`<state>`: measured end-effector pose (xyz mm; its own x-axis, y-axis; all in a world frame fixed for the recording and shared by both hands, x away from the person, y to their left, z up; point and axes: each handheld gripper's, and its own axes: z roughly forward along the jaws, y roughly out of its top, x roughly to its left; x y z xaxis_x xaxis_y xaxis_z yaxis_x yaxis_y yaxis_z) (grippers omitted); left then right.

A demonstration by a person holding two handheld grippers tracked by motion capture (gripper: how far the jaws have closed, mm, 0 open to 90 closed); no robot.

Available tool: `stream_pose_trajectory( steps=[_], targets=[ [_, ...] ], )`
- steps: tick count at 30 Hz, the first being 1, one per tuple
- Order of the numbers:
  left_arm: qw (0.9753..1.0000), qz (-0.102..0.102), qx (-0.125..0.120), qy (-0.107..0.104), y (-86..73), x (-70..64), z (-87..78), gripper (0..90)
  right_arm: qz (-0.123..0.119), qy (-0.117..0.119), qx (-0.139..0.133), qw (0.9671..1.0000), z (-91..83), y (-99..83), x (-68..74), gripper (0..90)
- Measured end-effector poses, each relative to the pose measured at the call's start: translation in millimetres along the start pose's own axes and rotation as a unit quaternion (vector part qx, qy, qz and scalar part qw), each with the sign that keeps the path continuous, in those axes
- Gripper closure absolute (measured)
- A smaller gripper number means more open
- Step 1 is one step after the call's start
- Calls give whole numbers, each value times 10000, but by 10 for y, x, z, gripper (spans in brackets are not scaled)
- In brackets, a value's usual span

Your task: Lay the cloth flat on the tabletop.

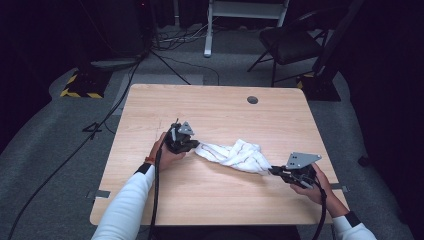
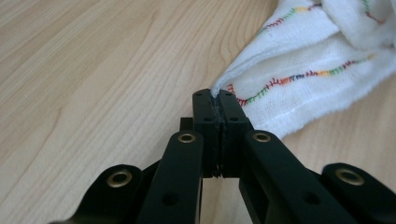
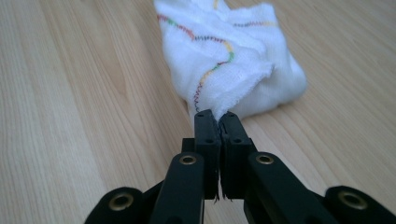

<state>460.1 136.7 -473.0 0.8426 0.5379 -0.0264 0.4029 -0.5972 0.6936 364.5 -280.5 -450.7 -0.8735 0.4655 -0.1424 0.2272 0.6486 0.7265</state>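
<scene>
High view: cloth point(image 1: 236, 156) bunched mid-table point(image 1: 215, 107), left gripper point(image 1: 196, 145) at its left end, right gripper point(image 1: 272, 170) at its near-right end. Left gripper view: jaws clamped on a cloth corner point(image 2: 299, 79). Right gripper view: jaws pinched tight on a cloth edge point(image 3: 224, 65).

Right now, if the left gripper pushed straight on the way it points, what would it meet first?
The left gripper, jaws shut on a corner of the white cloth with multicoloured stitching, would run straight into that bunched cloth; beyond it, likely the right gripper, though depth is unclear.
</scene>
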Motion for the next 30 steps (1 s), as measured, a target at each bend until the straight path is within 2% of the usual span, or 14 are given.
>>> stream_pose_trajectory(
  steps=[5,7,8,11,14,17,20,23,24,25,27,28,29,30],
  targets=[
    [9999,-35,-75,-130,-113,-126,-106,882,141,50,171,9997,-10,-136,-13,881],
    [9998,-13,-34,-216,-164,-226,-138,882,170,92,304,9994,-16,-217,20,877],
    [9996,35,52,-260,-214,-328,-163,882,171,88,339,9992,-21,-242,27,872],
    [9994,73,90,-319,-285,-450,-231,882,262,190,417,9986,-41,-317,36,795],
    [9995,144,162,-217,-348,-561,-294,865,368,135,345,9986,-105,-375,34,692],
    [9998,179,85,-51,-382,-593,-370,730,620,11,62,9981,-222,-381,-11,591],
    [9997,-27,-82,228,-333,-576,-388,529,823,-221,-203,9962,-292,-303,-52,537],
    [9996,-151,-190,132,-264,-561,-363,392,803,-285,-285,9960,-280,-213,-41,515],
    [9998,-109,-164,44,-209,-564,-325,392,758,-300,-292,9962,-257,-164,-25,507],
    [10000,32,-74,-9,-122,-592,-236,323,667,-251,-267,9971,-178,-71,8,488],
    [9997,237,-4,-90,-19,-637,-106,322,629,-169,-238,9976,-71,20,34,478],
    [9997,237,-4,-90,-19,-637,-106,324,625,-100,-218,9978,-12,66,45,466],
    [9984,491,163,-245,80,-680,38,332,609,-55,-199,9979,50,111,57,451],
    [9973,566,289,-363,129,-699,111,332,604,-29,-157,9980,114,155,71,442]
  ],
)
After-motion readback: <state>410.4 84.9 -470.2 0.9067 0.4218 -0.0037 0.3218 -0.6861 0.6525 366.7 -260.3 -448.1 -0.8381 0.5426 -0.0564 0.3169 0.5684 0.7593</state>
